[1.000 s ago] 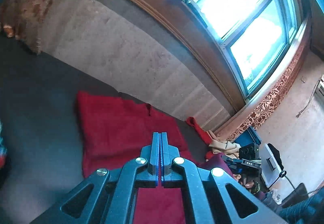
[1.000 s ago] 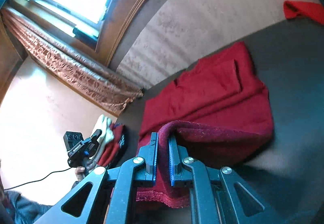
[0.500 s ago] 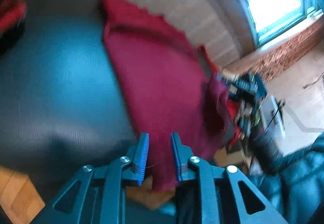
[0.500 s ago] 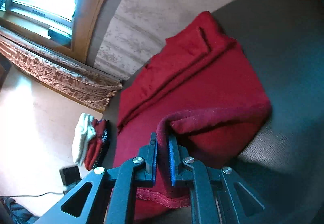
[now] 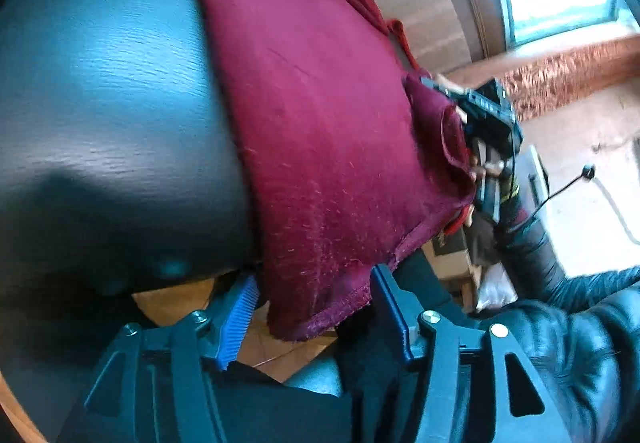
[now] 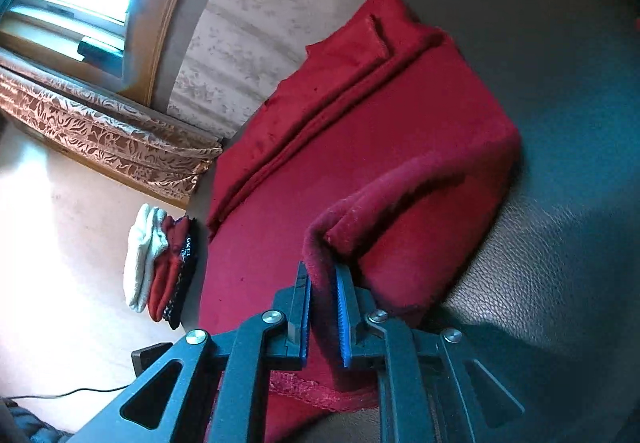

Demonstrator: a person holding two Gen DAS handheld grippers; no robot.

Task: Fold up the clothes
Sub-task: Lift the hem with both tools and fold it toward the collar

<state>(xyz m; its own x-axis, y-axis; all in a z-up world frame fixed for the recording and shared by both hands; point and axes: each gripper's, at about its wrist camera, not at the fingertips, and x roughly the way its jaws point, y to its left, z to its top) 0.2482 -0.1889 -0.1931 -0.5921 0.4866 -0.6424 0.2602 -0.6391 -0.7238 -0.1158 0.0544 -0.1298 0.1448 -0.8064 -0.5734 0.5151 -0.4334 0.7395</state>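
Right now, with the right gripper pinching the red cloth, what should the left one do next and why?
Probably shut the left gripper on the red cloth: its hanging corner lies between the open fingers, while the right gripper already clamps the other raised edge.

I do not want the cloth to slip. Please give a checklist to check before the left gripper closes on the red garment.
1. Right gripper shut on red garment: ok.
2. Left gripper open: ok.
3. Garment's near corner between the left fingers: ok.
4. Corner deep enough for a firm pinch: cannot tell.
5. Garment flat on the dark table: not ok, right edge lifted.
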